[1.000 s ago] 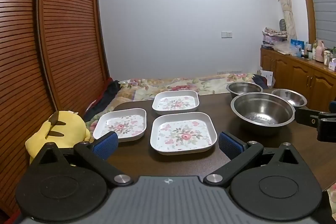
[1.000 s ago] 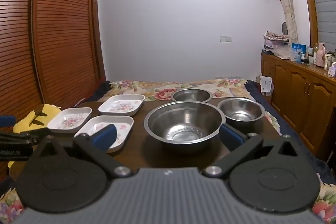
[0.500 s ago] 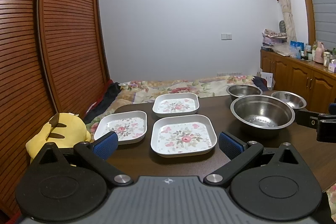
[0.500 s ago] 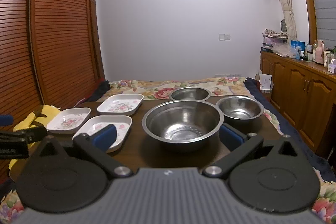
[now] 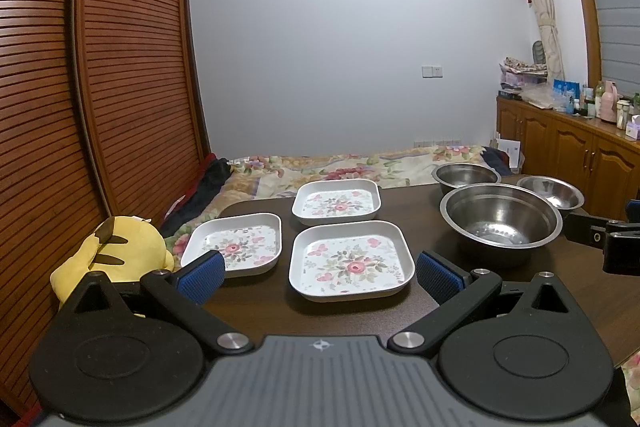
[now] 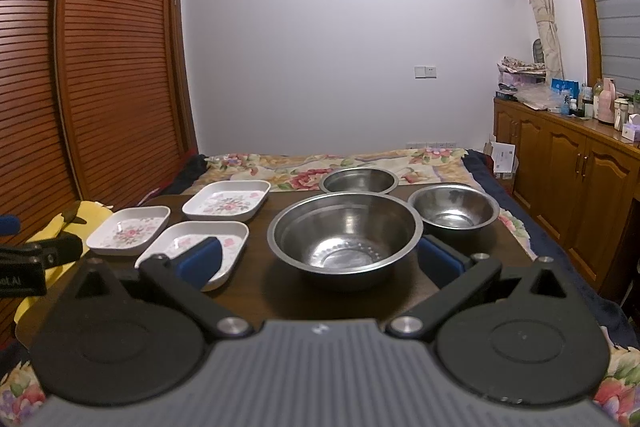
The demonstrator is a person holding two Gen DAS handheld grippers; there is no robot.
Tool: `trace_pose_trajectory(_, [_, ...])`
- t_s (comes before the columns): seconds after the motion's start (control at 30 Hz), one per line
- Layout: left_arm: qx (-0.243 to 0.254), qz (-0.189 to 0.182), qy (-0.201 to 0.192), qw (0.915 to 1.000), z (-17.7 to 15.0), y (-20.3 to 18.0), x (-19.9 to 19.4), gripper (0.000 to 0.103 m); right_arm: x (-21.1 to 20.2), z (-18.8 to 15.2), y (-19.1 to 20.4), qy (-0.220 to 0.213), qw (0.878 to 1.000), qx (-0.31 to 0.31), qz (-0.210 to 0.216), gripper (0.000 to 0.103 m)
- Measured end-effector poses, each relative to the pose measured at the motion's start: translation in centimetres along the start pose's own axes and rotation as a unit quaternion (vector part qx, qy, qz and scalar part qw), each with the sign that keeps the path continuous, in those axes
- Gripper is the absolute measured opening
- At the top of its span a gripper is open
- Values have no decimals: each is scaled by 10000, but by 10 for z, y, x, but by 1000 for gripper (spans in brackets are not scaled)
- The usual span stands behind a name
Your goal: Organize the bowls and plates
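Three square white floral plates lie on the dark table: a near plate (image 5: pixel 350 263), a left plate (image 5: pixel 236 245) and a far plate (image 5: pixel 337 201). Three steel bowls stand to their right: a large bowl (image 6: pixel 344 233), a smaller right bowl (image 6: pixel 454 211) and a far bowl (image 6: pixel 359 182). My left gripper (image 5: pixel 318 273) is open and empty, above the table's near edge in front of the near plate. My right gripper (image 6: pixel 320 261) is open and empty, in front of the large bowl.
A yellow plush toy (image 5: pixel 110 247) sits left of the table (image 5: pixel 424 211). A bed with a floral cover (image 5: pixel 340 165) lies beyond it. Wooden slatted doors (image 5: pixel 100 87) line the left; a wooden cabinet (image 6: pixel 568 179) with bottles stands right.
Both grippers have edged slightly nearer the table and tilted a little; plates and bowls have not moved.
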State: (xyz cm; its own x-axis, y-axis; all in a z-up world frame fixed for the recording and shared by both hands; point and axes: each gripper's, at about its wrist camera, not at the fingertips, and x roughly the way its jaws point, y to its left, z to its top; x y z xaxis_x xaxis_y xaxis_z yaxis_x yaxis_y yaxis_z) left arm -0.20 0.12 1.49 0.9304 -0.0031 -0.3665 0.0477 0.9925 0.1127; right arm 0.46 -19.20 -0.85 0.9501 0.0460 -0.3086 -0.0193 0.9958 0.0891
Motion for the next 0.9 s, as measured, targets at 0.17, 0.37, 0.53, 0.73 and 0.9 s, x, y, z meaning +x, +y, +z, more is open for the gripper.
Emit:
trace_pose_trajectory(0.17, [0,-2,-7,10000,-1,0,0,103,0,0,0,14,10000,0,3,103])
trace_pose_trajectory(0.37, [-1,1,-11,10000,-1,0,0,103,-2,0,0,-33,10000,23,-4,103])
trace_pose_trajectory(0.53, [-5,0,-13,10000,-1,1,0,103,-2,0,-1,-35,10000,26,-11,103])
trace_pose_trajectory(0.73, [-5,1,-15,10000,-1,1,0,103,-2,0,-1,-25,10000,22,-9,103])
trace_pose_trajectory(0.9, [-2,1,-15,10000,-1,1,0,103,-2,0,-1,-16,10000,19,-7,103])
